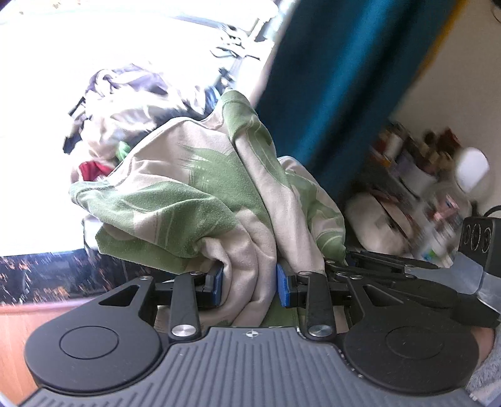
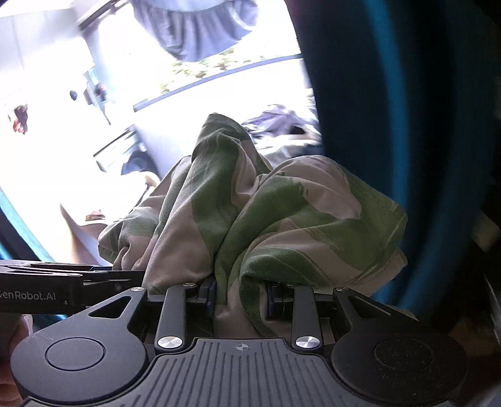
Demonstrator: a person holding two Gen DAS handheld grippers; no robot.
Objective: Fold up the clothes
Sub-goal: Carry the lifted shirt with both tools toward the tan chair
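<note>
A beige garment with green leaf print point(image 1: 194, 194) hangs bunched in front of both cameras. My left gripper point(image 1: 249, 286) is shut on a thick fold of it, the blue pads point(image 1: 281, 288) pressed against the cloth on both sides. In the right wrist view the same garment point(image 2: 281, 213) bulges up from my right gripper point(image 2: 241, 297), which is shut on another bunch of it. The other gripper's black body point(image 2: 62, 289) shows at the left edge of the right wrist view, close beside. Most of the garment's shape is hidden in folds.
A pile of other clothes point(image 1: 125, 103) lies behind on a brightly lit surface. A teal curtain point(image 1: 338, 81) hangs to the right. A cluttered shelf with bottles and jars point(image 1: 419, 175) stands at far right. A grey garment point(image 2: 197, 28) hangs overhead by the window.
</note>
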